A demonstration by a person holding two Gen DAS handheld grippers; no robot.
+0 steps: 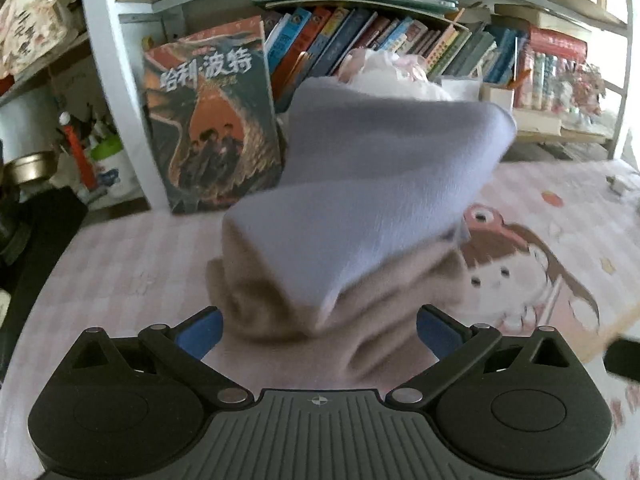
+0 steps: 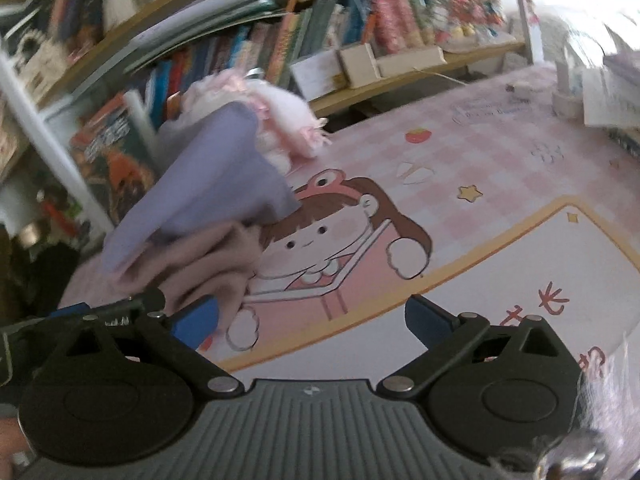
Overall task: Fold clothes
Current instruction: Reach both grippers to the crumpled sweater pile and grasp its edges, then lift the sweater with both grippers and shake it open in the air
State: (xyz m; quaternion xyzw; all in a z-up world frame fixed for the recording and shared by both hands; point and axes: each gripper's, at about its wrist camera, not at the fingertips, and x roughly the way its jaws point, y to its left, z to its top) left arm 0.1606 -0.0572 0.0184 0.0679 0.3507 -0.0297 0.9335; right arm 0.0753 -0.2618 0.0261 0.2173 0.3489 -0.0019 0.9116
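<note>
Bookshelves (image 1: 400, 36) crowded the wall behind a table (image 1: 132, 256) spread with a pink checked cartoon mat. Only the right wrist view took in the mat's white panel (image 2: 520, 280) and the left gripper (image 2: 120, 312) from the side; only the left view caught the pen pots (image 1: 100, 160). A folded lavender and beige cloth (image 1: 360, 216) lay on the table between the wide-spread fingers of that left gripper (image 1: 318, 336). The right gripper (image 2: 312, 324) hovered spread too, empty, with the cloth (image 2: 192, 216) off to its left.
</note>
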